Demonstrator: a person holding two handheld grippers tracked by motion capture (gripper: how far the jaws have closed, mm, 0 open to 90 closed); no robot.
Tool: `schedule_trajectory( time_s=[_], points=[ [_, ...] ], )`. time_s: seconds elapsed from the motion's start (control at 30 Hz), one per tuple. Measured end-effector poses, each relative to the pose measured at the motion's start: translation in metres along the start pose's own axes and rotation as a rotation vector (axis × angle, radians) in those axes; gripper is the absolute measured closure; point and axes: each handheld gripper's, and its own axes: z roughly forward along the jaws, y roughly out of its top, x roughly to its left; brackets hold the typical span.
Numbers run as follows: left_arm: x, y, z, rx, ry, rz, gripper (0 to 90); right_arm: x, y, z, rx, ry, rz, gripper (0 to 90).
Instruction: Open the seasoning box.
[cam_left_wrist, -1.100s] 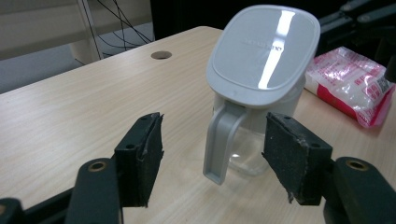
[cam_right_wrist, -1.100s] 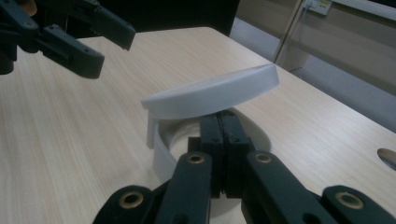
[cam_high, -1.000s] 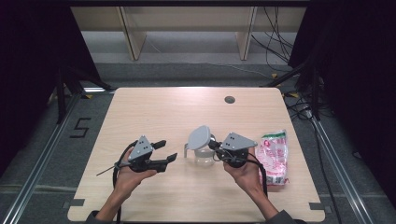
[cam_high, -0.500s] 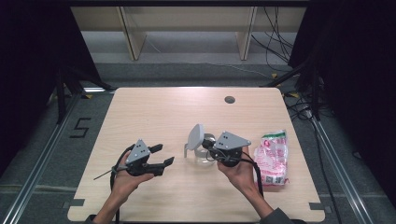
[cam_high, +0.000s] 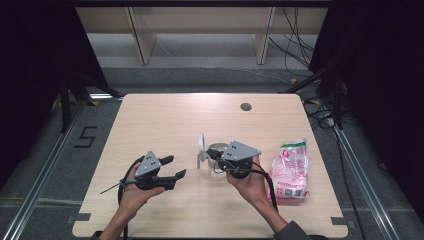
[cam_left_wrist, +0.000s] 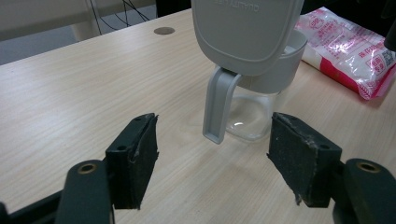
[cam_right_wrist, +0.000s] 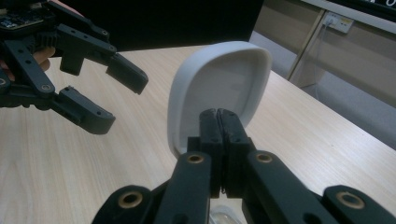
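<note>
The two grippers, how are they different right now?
The left gripper has its jaws wide apart with nothing between them, while the right gripper has its jaws closed together. The left gripper sits apart from the clear jar; the right gripper is up against the jar's raised grey lid. Both are black and held in a hand.

Table (cam_high: 165, 120): pale wood-grain top with rounded corners, seen from above.
Cable hole (cam_high: 245, 106): small dark round grommet set in the tabletop near its far edge, right of centre.
Snack bag (cam_high: 291, 170): pink and white printed plastic packet lying flat near the table's right edge.
Floor marking (cam_high: 86, 136): a dark numeral five on the grey floor, left of the table.
Cables (cam_high: 295, 30): loose black leads trailing over the floor beyond the far right corner.
Shelf unit (cam_high: 200, 25): light wooden uprights standing behind the table.
</note>
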Motion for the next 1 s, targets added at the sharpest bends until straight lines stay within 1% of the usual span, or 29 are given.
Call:
schedule_trajectory(
  time_s=[0.03,0.07,0.17,0.2,0.23,0.27,0.33,0.37,0.4,0.47,0.5,0.53,0.57,0.6,0.63,0.67,0.7,0.73,0.77,0.8,0.83,0.9,0.93,0.97,1.0],
  points=[
    [0.0,0.0,0.0,0.0,0.0,0.0,32.1,0.0,0.0,0.0,0.0,0.0,0.0,89.8],
    [-0.001,-0.001,0.0,0.0,0.001,-0.006,32.0,-0.002,-0.001,-0.003,-0.001,-0.012,0.03,88.1],
    [-0.001,-0.001,0.0,0.004,-0.007,-0.009,31.9,-0.006,-0.002,-0.006,-0.006,-0.015,0.028,86.1],
    [-0.002,-0.001,0.0,-0.005,-0.023,-0.023,31.3,-0.009,-0.005,-0.01,0.002,-0.029,0.022,83.5],
    [-0.002,-0.001,0.0,-0.01,-0.032,-0.034,31.3,-0.009,-0.005,-0.01,0.002,-0.029,0.022,83.5],
    [-0.005,-0.001,0.0,-0.003,-0.029,-0.023,31.2,-0.011,-0.009,-0.016,0.009,-0.052,0.043,81.6],
    [-0.006,-0.001,0.0,-0.001,-0.03,-0.018,31.0,-0.014,-0.011,-0.018,0.005,-0.048,0.052,80.8],
    [-0.007,-0.001,0.0,-0.004,-0.041,-0.027,31.0,-0.016,-0.014,-0.02,0.004,-0.053,0.052,79.7],
    [-0.009,-0.001,0.0,0.0,-0.043,-0.022,30.8,-0.019,-0.018,-0.026,0.01,-0.068,0.064,77.2],
    [-0.01,-0.001,0.001,-0.002,-0.044,-0.022,30.6,-0.021,-0.021,-0.028,0.006,-0.078,0.068,76.1],
    [-0.01,-0.001,0.0,0.003,-0.043,-0.02,30.3,-0.022,-0.023,-0.031,0.012,-0.079,0.081,74.8],
    [-0.011,-0.001,-0.001,0.006,-0.042,-0.016,29.9,-0.025,-0.026,-0.034,0.011,-0.095,0.08,72.3],
    [-0.011,-0.001,-0.001,0.006,-0.042,-0.016,29.5,-0.025,-0.026,-0.034,0.011,-0.095,0.08,72.3],
    [-0.012,-0.001,-0.001,0.009,-0.041,-0.017,29.5,-0.026,-0.028,-0.036,0.018,-0.091,0.084,70.4],
    [-0.012,-0.001,-0.002,0.011,-0.042,-0.023,28.8,-0.026,-0.032,-0.04,0.025,-0.109,0.096,67.5],
    [-0.012,-0.001,-0.002,0.012,-0.045,-0.019,28.3,-0.027,-0.033,-0.042,0.033,-0.111,0.095,64.7],
    [-0.012,-0.001,-0.002,0.012,-0.045,-0.019,28.0,-0.027,-0.033,-0.042,0.033,-0.111,0.095,64.7],
    [-0.012,-0.002,-0.003,0.016,-0.045,-0.017,27.9,-0.029,-0.036,-0.047,0.033,-0.13,0.106,60.5],
    [-0.012,-0.002,-0.003,0.016,-0.045,-0.017,27.5,-0.029,-0.036,-0.047,0.033,-0.13,0.106,60.5],
    [-0.012,-0.002,-0.002,0.021,-0.042,-0.024,26.8,-0.03,-0.039,-0.05,0.021,-0.134,0.115,57.2],
    [-0.012,-0.002,-0.002,0.021,-0.042,-0.024,26.0,-0.03,-0.039,-0.05,0.021,-0.134,0.115,57.2],
    [-0.012,-0.002,-0.001,0.024,-0.045,-0.035,25.0,-0.032,-0.042,-0.054,0.03,-0.137,0.129,52.9],
    [-0.012,-0.002,-0.001,0.024,-0.047,-0.04,23.9,-0.034,-0.046,-0.057,0.03,-0.153,0.159,49.8],
    [-0.011,-0.002,0.0,0.02,-0.05,-0.018,23.9,-0.034,-0.046,-0.057,0.03,-0.153,0.159,49.8],
    [-0.011,-0.002,-0.001,0.023,-0.046,-0.021,22.8,-0.035,-0.048,-0.059,0.043,-0.144,0.181,48.9]
  ],
)
